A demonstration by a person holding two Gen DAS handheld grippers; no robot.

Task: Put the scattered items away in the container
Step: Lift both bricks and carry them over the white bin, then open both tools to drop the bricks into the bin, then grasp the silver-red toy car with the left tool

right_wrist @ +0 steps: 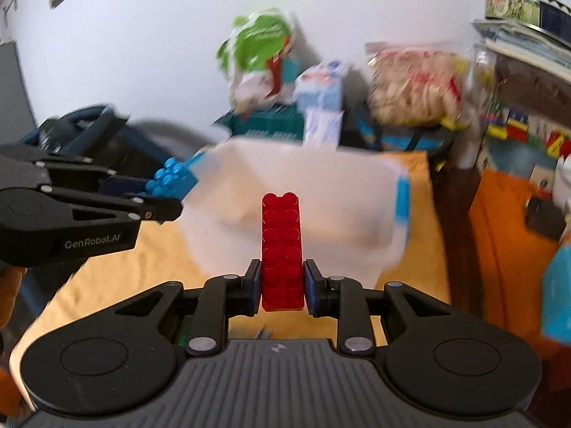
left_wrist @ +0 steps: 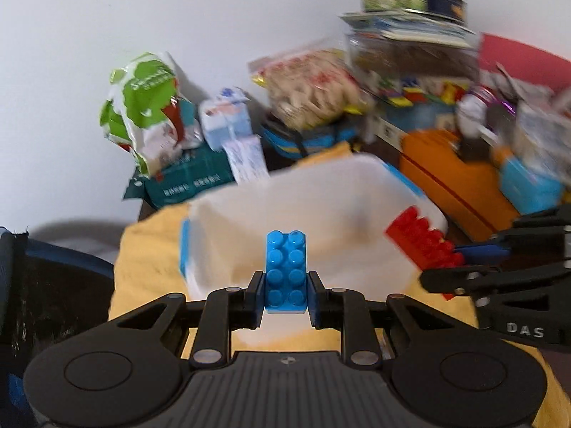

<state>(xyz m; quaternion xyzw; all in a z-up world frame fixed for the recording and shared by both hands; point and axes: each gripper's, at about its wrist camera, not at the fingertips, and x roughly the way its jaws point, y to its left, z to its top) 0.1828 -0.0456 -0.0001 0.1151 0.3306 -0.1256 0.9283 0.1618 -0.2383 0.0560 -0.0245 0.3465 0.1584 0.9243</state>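
Note:
My left gripper (left_wrist: 285, 280) is shut on a blue brick (left_wrist: 285, 260) and holds it near the front rim of the white container (left_wrist: 321, 192). My right gripper (right_wrist: 282, 278) is shut on a long red brick (right_wrist: 282, 242) in front of the same container (right_wrist: 321, 178). In the left wrist view the right gripper (left_wrist: 460, 258) reaches in from the right with the red brick (left_wrist: 421, 239) at the container's right rim. In the right wrist view the left gripper (right_wrist: 167, 192) reaches in from the left with the blue brick (right_wrist: 173, 180) at the container's left rim. The container stands on a yellow cloth (right_wrist: 125, 271).
Behind the container stand a green snack bag (left_wrist: 142, 107), a white and blue carton (left_wrist: 225, 117), a clear bag of biscuits (left_wrist: 310, 85) and a stack of boxes topped by a tin (left_wrist: 410, 0). An orange box (left_wrist: 453, 178) lies at the right. A dark bag (left_wrist: 46, 285) sits at the left.

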